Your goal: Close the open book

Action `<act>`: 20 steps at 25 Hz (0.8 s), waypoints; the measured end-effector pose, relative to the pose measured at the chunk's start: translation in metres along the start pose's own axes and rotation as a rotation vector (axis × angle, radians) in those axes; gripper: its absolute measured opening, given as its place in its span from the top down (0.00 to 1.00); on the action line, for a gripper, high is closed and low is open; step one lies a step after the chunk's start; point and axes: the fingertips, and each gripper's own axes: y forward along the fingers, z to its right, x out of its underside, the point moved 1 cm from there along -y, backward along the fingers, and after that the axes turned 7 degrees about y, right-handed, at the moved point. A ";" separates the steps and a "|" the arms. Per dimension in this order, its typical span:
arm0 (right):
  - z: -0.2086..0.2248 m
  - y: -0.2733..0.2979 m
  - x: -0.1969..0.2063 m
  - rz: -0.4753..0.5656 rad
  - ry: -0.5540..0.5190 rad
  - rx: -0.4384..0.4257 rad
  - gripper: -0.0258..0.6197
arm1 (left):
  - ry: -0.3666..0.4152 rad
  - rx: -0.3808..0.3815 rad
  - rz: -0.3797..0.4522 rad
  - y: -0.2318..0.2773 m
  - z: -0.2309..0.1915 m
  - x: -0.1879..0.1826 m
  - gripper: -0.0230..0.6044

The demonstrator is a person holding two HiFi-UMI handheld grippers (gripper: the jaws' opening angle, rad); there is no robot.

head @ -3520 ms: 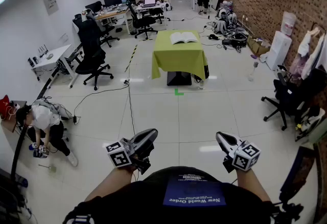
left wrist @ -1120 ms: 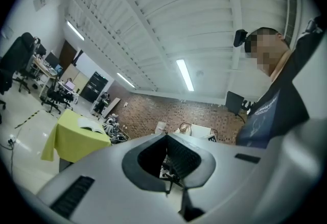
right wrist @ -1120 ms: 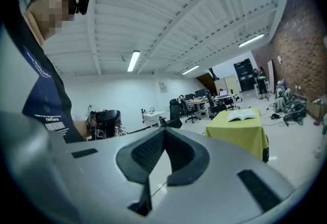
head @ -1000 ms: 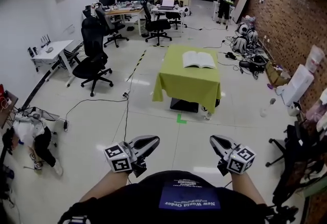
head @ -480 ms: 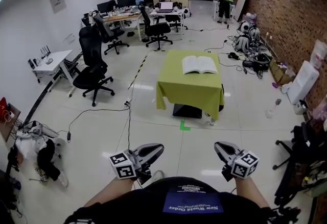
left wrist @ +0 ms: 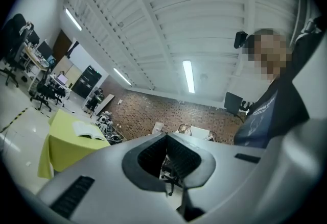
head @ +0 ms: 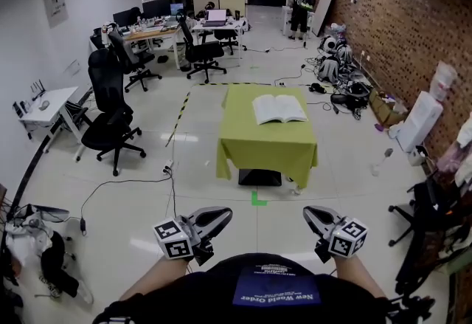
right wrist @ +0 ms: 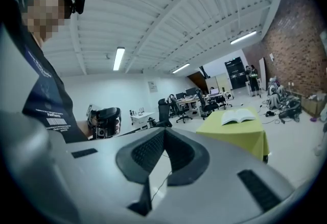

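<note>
Hand-held grippers two, left (head: 220, 215), right (head: 310, 213), seemingly closed; one open book (head: 279, 108).

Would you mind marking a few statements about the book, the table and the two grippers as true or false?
1. The book lies open on the green-covered table. True.
2. The left gripper and the right gripper both have their jaws together with nothing between them. True.
3. The right gripper rests on the book. False: both grippers hang well short of the table.
4. A black office chair stands on the table. False: the book is all that shows on it. The chair stands on the floor to the table's left.
</note>
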 end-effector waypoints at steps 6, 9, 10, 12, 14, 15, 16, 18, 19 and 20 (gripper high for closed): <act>-0.007 0.076 0.014 -0.043 0.017 -0.001 0.98 | -0.026 0.031 -0.008 -0.022 -0.064 -0.001 0.95; -0.002 0.099 0.007 -0.053 0.020 -0.003 0.98 | -0.044 0.039 -0.006 -0.022 -0.086 -0.005 0.95; 0.003 0.104 0.004 -0.055 0.020 0.000 0.98 | -0.048 0.040 -0.006 -0.021 -0.092 -0.004 0.95; 0.015 0.112 -0.001 -0.058 0.026 0.007 0.98 | -0.056 0.034 -0.007 -0.018 -0.104 -0.002 0.95; 0.030 0.122 -0.004 -0.061 0.034 0.005 0.98 | -0.068 0.016 -0.010 -0.013 -0.118 0.002 0.95; 0.037 0.127 -0.005 -0.062 0.037 -0.001 0.98 | -0.070 0.007 -0.014 -0.010 -0.125 0.003 0.95; 0.045 0.131 -0.005 -0.062 0.041 -0.009 0.98 | -0.065 0.003 -0.021 -0.006 -0.132 0.005 0.95; 0.061 0.139 -0.010 -0.057 0.045 -0.032 0.98 | -0.054 -0.005 -0.029 0.009 -0.141 0.007 0.95; 0.072 0.143 -0.014 -0.053 0.042 -0.047 0.98 | -0.049 -0.011 -0.026 0.020 -0.147 0.006 0.95; 0.084 0.147 -0.020 -0.051 0.035 -0.062 0.98 | -0.038 -0.020 -0.020 0.032 -0.153 0.003 0.95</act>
